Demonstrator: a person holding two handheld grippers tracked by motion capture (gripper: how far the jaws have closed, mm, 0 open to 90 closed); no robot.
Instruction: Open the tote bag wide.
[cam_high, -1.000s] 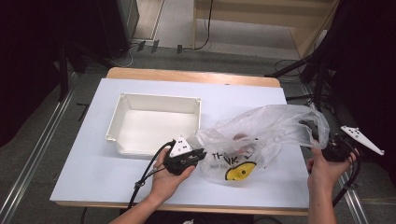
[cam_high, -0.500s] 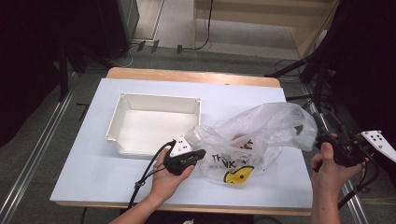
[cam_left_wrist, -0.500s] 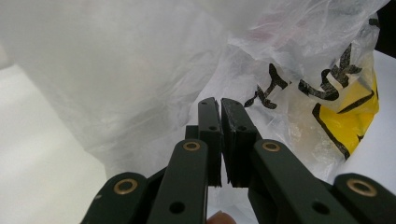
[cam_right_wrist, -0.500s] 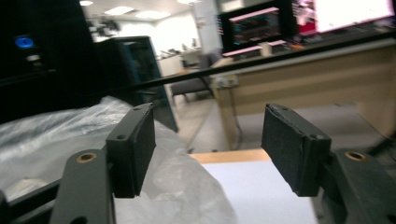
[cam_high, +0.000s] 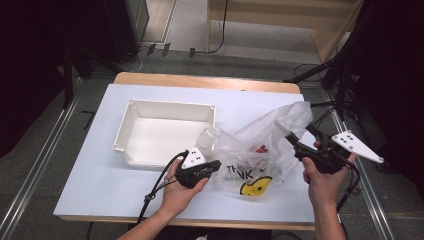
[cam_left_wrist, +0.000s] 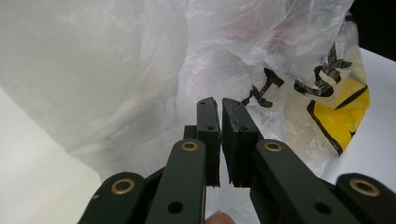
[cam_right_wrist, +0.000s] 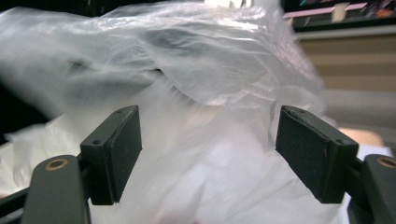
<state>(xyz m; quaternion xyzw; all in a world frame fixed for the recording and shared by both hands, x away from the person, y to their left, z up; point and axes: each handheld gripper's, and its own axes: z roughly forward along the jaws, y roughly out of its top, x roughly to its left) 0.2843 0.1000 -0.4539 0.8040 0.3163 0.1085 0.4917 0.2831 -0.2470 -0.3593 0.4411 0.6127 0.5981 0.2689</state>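
In the high view, the plastic bag (cam_high: 260, 155) lies on the desk (cam_high: 95, 165) just beside the white tray (cam_high: 165, 132); its contents are a red blur through the film. The left tongs (cam_high: 216, 166) touch the bag's near edge. In the left gripper view they are pinched closed on the film. In the right gripper view, the right tongs (cam_right_wrist: 208, 158) have just been opening, gaping wide before blurred, unpinched plastic.
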